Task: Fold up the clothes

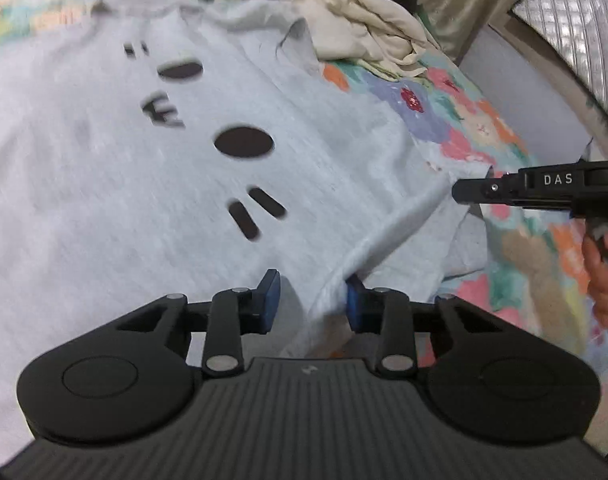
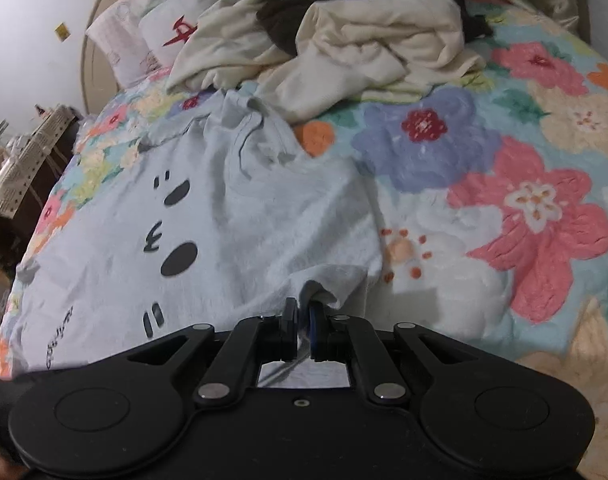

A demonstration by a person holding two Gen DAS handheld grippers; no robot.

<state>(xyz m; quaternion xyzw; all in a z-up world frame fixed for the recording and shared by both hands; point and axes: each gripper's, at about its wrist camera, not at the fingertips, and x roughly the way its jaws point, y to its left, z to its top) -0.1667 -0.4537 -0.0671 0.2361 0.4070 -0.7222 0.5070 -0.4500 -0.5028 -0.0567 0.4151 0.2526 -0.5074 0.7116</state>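
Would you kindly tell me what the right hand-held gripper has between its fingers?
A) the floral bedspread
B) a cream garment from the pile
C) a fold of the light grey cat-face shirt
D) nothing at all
C: in the right wrist view the right hand-held gripper is pinched on a raised fold at the edge of the light grey cat-face shirt.

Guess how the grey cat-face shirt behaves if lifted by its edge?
Likely floppy: the grey shirt wrinkles and bunches at the right tongs. Probably sags between grips, as the ridge toward the left tongs suggests. Seems light and grippy.
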